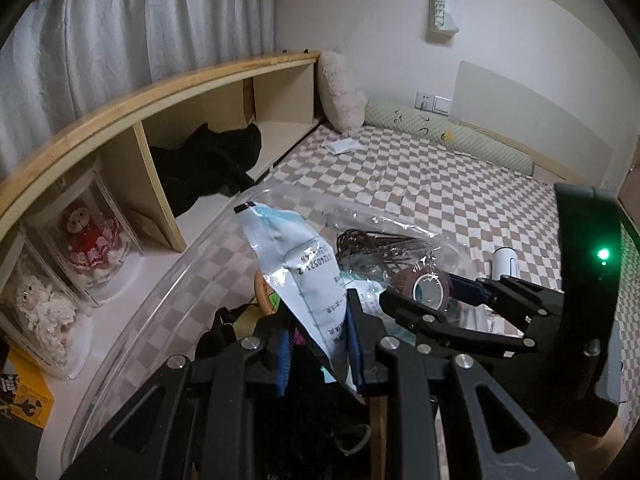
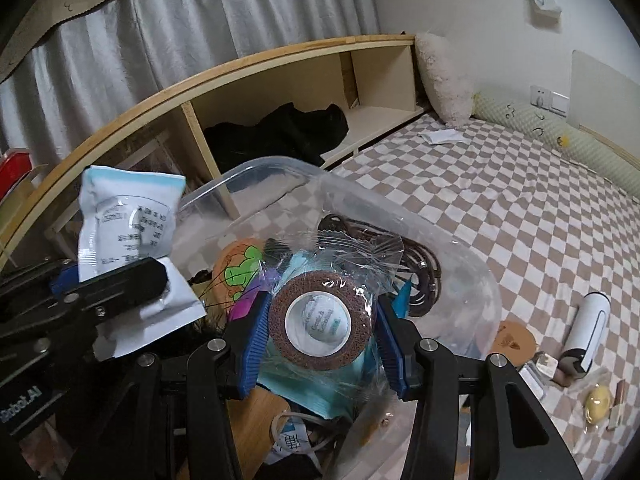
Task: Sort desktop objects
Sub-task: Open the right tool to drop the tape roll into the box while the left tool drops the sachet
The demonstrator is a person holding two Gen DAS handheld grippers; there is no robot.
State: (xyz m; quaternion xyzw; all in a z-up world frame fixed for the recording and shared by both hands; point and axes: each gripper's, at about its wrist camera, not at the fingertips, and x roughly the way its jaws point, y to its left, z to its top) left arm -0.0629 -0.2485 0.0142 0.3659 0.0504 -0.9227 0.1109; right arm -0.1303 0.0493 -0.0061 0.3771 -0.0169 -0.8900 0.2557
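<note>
— Claws first: how are they found?
— Left claw [image 1: 320, 336] is clamped on a white-and-pale-blue sealed plastic pouch [image 1: 296, 264]; right claw [image 2: 320, 320] is clamped on a brown bandage roll in clear wrap [image 2: 320, 322].
— Position of both items?
— Both are held above a clear plastic storage bin [image 2: 472, 280] in which a coiled brown cable [image 2: 424, 268] is seen. The bin is set beside a checkered bed cover [image 2: 500, 184].

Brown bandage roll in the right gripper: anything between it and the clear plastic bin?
Nothing visible. The brown bandage roll in clear wrap hangs in the right gripper directly over the open clear plastic bin; the left gripper holds its white pouch off to the side.
</note>
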